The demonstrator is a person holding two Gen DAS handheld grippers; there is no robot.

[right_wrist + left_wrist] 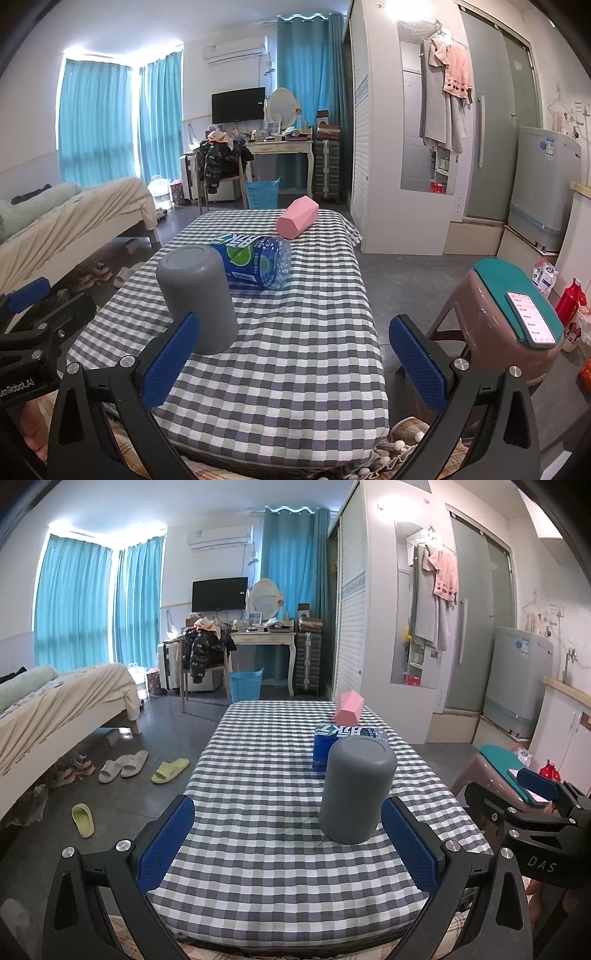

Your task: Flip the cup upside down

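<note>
The gray cup (356,788) stands tall, flat end up, near the tabletop's (258,775) front edge, just past the left gripper's (288,843) wide-spread, empty tongs, while the right gripper (295,363), also spread, sits farther off.

Both claws sit low at the near edge, side by side and level. The left claw (286,840) has its blue pads spread wide, gripping nothing. The right claw (293,356) is likewise spread wide and unloaded.
</note>
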